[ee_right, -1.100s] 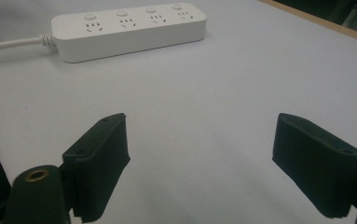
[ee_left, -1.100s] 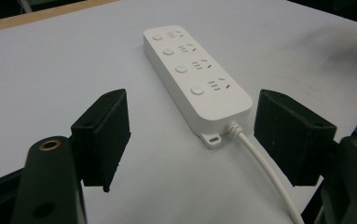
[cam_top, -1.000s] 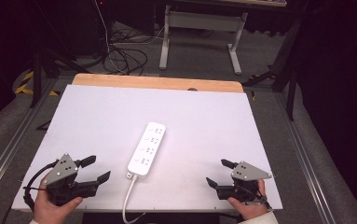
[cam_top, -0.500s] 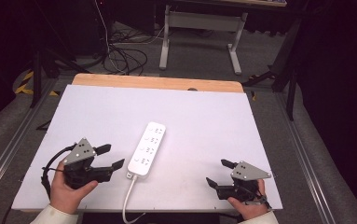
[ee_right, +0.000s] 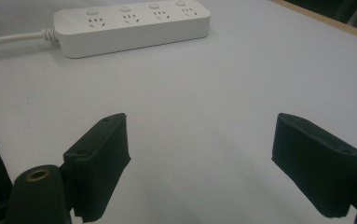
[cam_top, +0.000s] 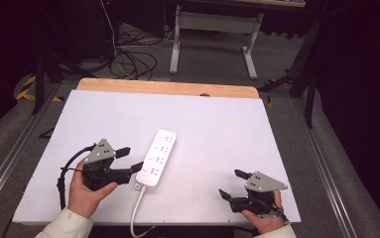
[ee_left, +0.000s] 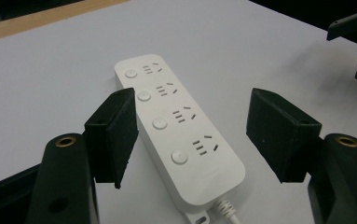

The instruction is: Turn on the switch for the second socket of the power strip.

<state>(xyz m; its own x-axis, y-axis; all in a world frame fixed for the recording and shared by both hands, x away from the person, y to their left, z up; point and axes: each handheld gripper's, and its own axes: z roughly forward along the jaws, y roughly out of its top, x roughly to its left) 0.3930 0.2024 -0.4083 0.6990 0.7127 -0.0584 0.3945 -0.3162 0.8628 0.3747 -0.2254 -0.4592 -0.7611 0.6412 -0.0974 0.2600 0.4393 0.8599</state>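
A white plastic 4-socket power strip (cam_top: 157, 158) lies flat near the middle of the white rectangular table top (cam_top: 217, 124), its long axis running away from the person and its white cord (cam_top: 137, 210) trailing off the near edge. Each socket has a round white button beside it; a faint embossed mark near the cord end is too small to read, and no other writing shows. The left gripper (cam_top: 130, 158), black with a grey 3-cornered plate on top, sits just beside the strip's cord end. Its jaws are spread and have just been closing, with the near end of the strip between them in the left gripper view (ee_left: 190, 135), pads not pressing on it. The right gripper (cam_top: 231, 184) rests well apart at the table's near right, jaws spread wide over bare surface.
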